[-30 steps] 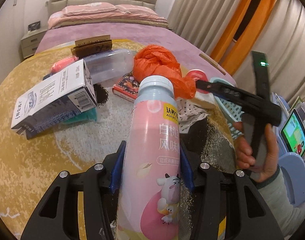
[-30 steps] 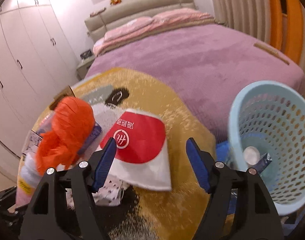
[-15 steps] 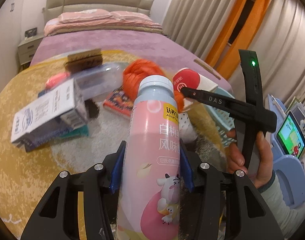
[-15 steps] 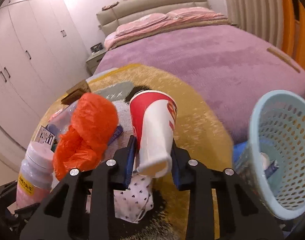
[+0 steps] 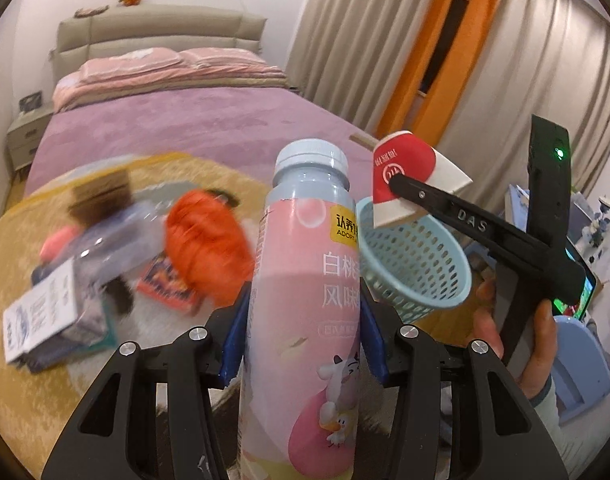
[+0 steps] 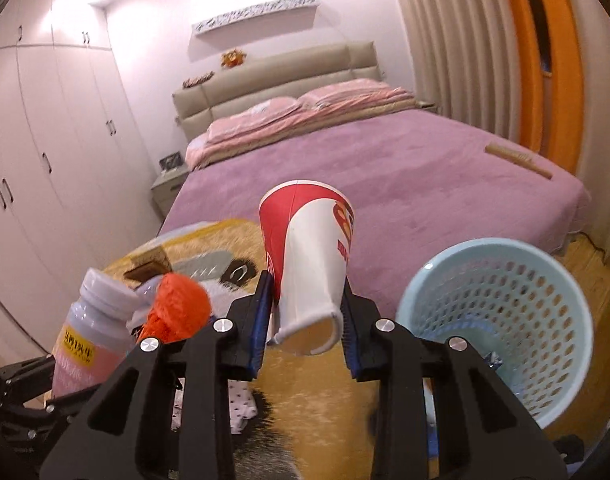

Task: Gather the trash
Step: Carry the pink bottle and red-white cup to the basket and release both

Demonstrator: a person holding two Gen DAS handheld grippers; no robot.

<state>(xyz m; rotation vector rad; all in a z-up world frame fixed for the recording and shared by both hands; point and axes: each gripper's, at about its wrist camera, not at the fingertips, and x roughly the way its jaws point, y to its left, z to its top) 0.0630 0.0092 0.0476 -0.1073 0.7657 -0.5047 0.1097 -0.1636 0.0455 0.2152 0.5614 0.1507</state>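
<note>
Now the right gripper has lifted the squashed paper cup toward the basket; left gripper jaws still clamp the yogurt bottle

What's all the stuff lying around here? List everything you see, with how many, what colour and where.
bottle: 1, pink with pale blue cap, held upright in left gripper
cup: 1, red and white paper, squeezed in right gripper
basket: 1, light blue, on the floor by the bed, some scraps inside
bag: 1, orange plastic, on the rug
carton: 1, white and dark blue, on the rug, blurred
rug: 1, yellow, on the floor
bed: 1, purple cover, pink bedding
left gripper: 1, black, blue pads
right gripper: 1, black, blue pads
hand: 1, holding the right gripper's handle
</note>
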